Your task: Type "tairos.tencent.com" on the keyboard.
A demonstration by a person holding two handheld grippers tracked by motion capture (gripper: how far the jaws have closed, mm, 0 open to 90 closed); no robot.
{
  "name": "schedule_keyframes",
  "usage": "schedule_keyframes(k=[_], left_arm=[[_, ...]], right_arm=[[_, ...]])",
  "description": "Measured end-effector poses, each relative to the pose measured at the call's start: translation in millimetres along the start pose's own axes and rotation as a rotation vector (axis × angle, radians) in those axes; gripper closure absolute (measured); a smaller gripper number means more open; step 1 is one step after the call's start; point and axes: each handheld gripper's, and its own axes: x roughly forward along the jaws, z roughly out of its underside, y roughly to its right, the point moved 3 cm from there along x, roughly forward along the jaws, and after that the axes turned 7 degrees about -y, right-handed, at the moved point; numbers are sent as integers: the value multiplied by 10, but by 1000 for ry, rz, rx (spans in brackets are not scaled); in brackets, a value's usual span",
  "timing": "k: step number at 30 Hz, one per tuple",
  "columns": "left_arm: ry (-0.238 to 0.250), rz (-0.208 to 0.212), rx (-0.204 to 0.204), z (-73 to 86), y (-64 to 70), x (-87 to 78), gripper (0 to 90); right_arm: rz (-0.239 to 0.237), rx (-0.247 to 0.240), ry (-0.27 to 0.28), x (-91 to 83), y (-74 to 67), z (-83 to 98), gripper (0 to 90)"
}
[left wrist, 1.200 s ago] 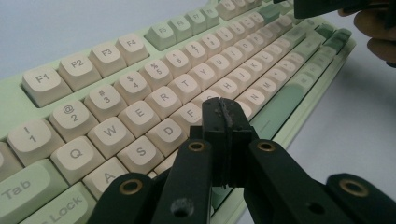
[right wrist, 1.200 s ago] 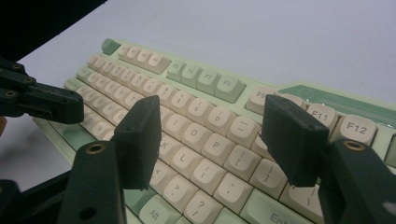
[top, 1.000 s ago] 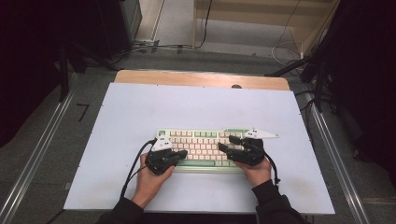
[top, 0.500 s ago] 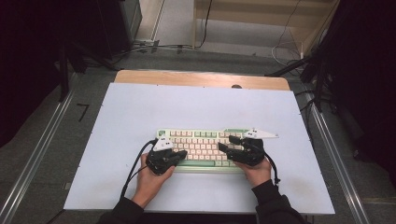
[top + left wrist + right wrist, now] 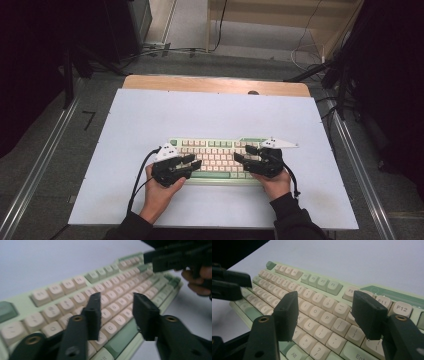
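Note:
A pale green keyboard [image 5: 220, 150] with cream keys lies on the white table top, toward the near side. My left gripper [image 5: 194, 162] hovers over its left end, pointing right. In the left gripper view the keyboard [image 5: 75, 290] lies under my left gripper [image 5: 117, 302]; the jaws have just been opening and stand apart with nothing between them. My right gripper [image 5: 241, 156] is over the keyboard's right half and points left. In the right gripper view its jaws [image 5: 325, 302] stand wide apart above the letter keys [image 5: 317, 282], holding nothing. The two grippers' tips face each other a short way apart.
The white sheet [image 5: 150, 115] covers a wooden table whose far edge [image 5: 215, 85] shows bare. Metal rails [image 5: 45, 165] run along both sides. Cables lie on the floor beyond, and dark equipment stands at both upper corners.
The left gripper's jaws have come apart; they were together before. Both hands stay at the keyboard's front edge, and the right gripper is unchanged.

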Motion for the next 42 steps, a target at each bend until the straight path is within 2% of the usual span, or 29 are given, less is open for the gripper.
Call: schedule_keyframes(k=[2,4,8,12,16,19,23,25,29,30,36,42], left_arm=[[43,-37,-29,-3,-59,-71,459],[64,-70,-63,12,-142,-132,414],[118,-108,-152,41,-300,-248,400],[142,-126,-190,51,-380,-305,402],[146,-130,-193,45,-382,-297,403],[149,-133,-182,33,-364,-279,403],[143,-136,-175,33,-354,-264,402],[143,-141,-175,37,-357,-269,402],[145,-151,-182,40,-382,-289,403],[147,-151,-185,42,-385,-288,403],[137,-151,-182,45,-383,-264,404],[130,-151,-184,52,-387,-253,404]], right_arm=[[0,-2,1,0,-1,0,369],[0,-5,1,-2,-7,-1,371],[4,-8,0,0,-9,0,380],[7,-9,2,3,-6,-1,386],[7,-10,-2,11,0,4,386],[7,-10,-7,12,1,9,388],[5,-17,-6,10,-4,15,455],[6,-26,-5,8,-14,14,548],[14,-60,7,1,-54,3,845],[18,-68,5,1,-67,-4,876],[4,-101,-8,70,-126,-54,878],[25,-124,-64,226,-144,-48,878]])
